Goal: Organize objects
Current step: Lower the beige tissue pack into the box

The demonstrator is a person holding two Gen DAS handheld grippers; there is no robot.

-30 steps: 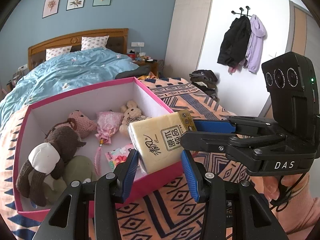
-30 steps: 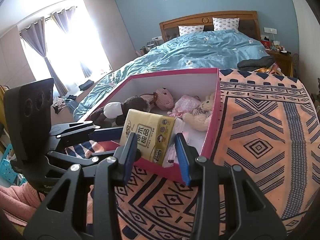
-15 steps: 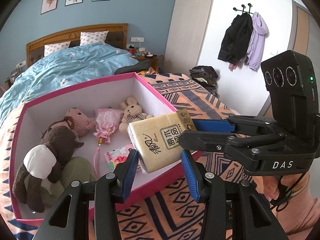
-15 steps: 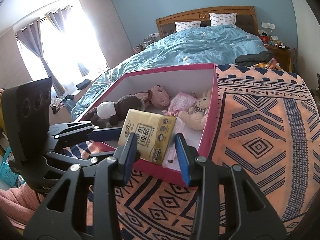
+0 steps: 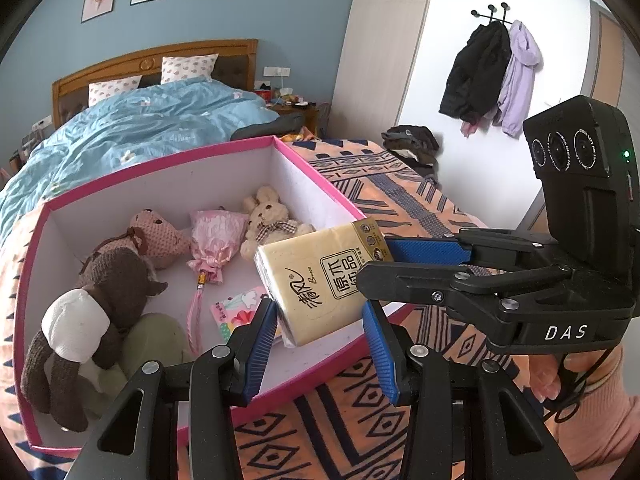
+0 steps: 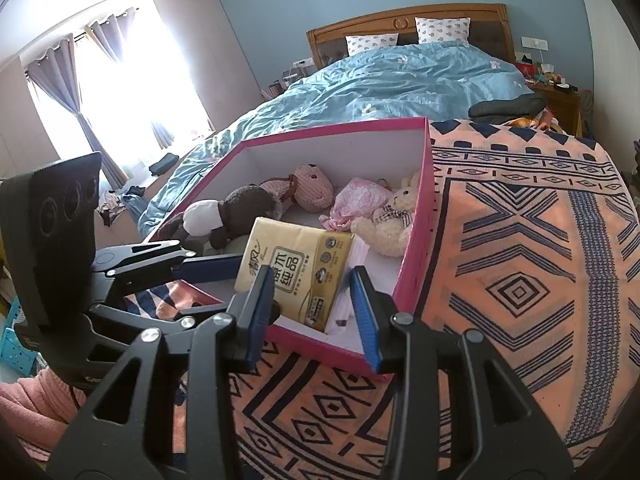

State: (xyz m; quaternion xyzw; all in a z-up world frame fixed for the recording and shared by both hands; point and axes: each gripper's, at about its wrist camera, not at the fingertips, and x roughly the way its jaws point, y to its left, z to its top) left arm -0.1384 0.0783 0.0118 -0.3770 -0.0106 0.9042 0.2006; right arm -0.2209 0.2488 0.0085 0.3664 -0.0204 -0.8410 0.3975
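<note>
Almost nothing has moved since a second ago. The tissue pack (image 5: pixel 320 280) hangs at the same place between the tools, and only the pink box (image 5: pixel 180 192) sits a little differently in my views.

The left tool (image 5: pixel 320 312) is only a little open, and its blue pads seem to press on the lower end of the pack. The right tool (image 6: pixel 310 284) is about as narrow. It comes in from the side and appears to close on the other end. So both tools carry the pack together, I think because it is soft and one grip would let it sag.

The pack is tilted and hangs in the air, over the near wall of the box and not yet inside. Inside lie a brown plush (image 5: pixel 112 280), a pink bear (image 5: pixel 160 236), a pale rabbit (image 5: pixel 268 216) and a pink wrapped thing (image 5: pixel 216 228). The free floor is at the near right corner, and I judge that the pack is meant to go there.

The box stands on an orange patterned blanket (image 6: pixel 520 280) at the foot of a bed. Behind it come a blue duvet (image 5: pixel 140 128) and a wooden headboard (image 6: pixel 408 20). A bright window with curtains (image 6: pixel 120 80) is at one side, and coats (image 5: pixel 492 72) hang on the wall at the other.
</note>
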